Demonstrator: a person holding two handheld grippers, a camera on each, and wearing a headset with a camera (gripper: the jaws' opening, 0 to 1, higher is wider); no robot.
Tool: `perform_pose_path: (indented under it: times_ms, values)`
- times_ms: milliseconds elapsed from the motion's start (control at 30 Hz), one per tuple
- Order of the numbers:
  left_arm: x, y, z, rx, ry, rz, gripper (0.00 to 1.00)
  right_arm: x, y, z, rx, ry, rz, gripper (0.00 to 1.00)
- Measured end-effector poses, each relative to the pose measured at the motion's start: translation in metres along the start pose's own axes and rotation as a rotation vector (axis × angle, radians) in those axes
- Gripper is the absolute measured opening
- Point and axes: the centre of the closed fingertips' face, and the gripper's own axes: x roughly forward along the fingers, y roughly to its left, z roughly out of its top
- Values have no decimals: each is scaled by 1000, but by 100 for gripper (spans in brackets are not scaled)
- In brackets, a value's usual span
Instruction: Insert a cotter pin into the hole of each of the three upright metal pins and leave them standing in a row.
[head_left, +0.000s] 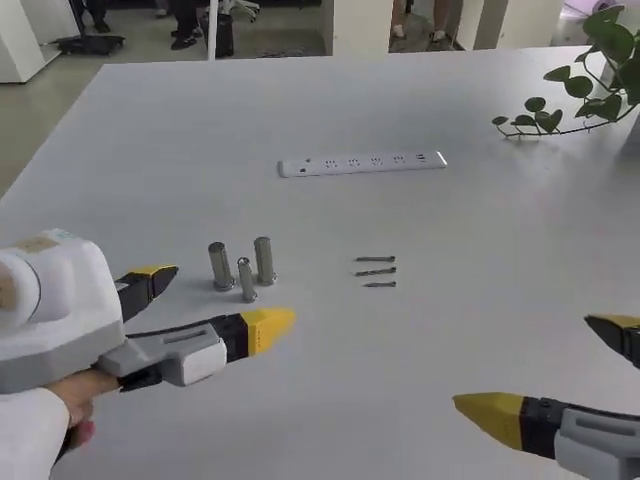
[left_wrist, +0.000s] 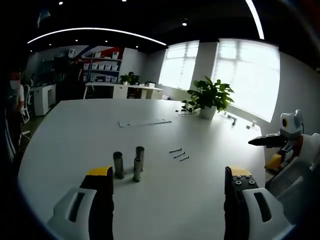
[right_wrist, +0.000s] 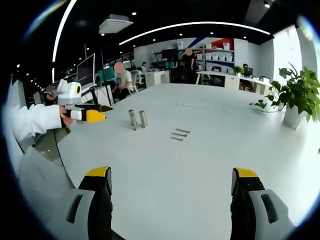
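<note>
Three upright metal pins (head_left: 245, 266) stand close together on the white table (head_left: 330, 390), left of centre. To their right lie three cotter pins (head_left: 376, 271), one below the other. My left gripper (head_left: 215, 303) is open at the lower left, just in front of the metal pins and holding nothing. My right gripper (head_left: 535, 365) is open at the lower right, well short of the cotter pins. The left gripper view has the metal pins (left_wrist: 131, 164) and cotter pins (left_wrist: 179, 154) ahead of the open left gripper (left_wrist: 168, 175). Beyond the open right gripper (right_wrist: 170, 175) are the metal pins (right_wrist: 137, 119) and cotter pins (right_wrist: 179, 134).
A white power strip (head_left: 362, 162) lies across the table behind the parts. A potted plant (head_left: 590, 70) trails leaves over the far right corner. Bare tabletop surrounds the parts. People sit at desks beyond the table's edge (right_wrist: 120, 75).
</note>
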Motion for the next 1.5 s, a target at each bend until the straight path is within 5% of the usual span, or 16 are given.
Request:
perform_pose_path:
  times_ms: [300,700,967,1200,1300,1500]
  values:
    - [19,5,-1,-8,1,-26,88,2,7,-5,-21,33,25,99]
    - [41,12,-15,14,76,-26,81,11,17,-15,-29,66,60,99]
    - [56,15,-17,-44,76,-18,73,11,17,-14,-11,59,82,99]
    - [67,23,-23,-18,102,15,62,12,20,-14,-10,55,91,99]
    - [67,33,-36,59,181,61,56,12,21,-14,-14,55,96,99]
    - [72,38,-40,39,181,103,49,13,27,-13,-32,45,117,99]
